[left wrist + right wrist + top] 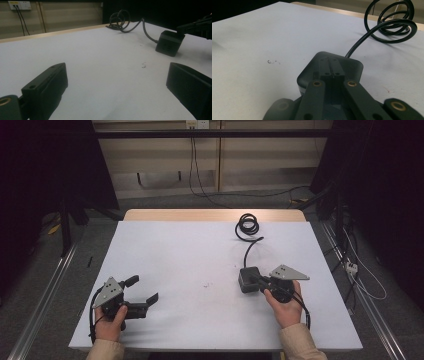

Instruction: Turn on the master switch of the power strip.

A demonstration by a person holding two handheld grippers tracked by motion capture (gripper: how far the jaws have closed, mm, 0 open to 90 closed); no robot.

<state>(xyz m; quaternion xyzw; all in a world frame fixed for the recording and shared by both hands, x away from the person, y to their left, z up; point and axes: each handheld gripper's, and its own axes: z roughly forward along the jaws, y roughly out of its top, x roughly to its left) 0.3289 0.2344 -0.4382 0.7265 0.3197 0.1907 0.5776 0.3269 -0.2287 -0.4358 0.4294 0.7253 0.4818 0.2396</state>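
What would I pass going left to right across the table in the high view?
Left gripper, its jaws apart, held in the person's left hand → small dark scuff mark → black adapter box → right gripper, jaws together over the box, held in the right hand.

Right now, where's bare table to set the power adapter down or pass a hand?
Widest free patch: the white table between the left gripper and the power adapter, running back to the far wooden edge. The far left corner is bare too. Crowded: the right side, where the right gripper meets the adapter and its coiled cable trails back.
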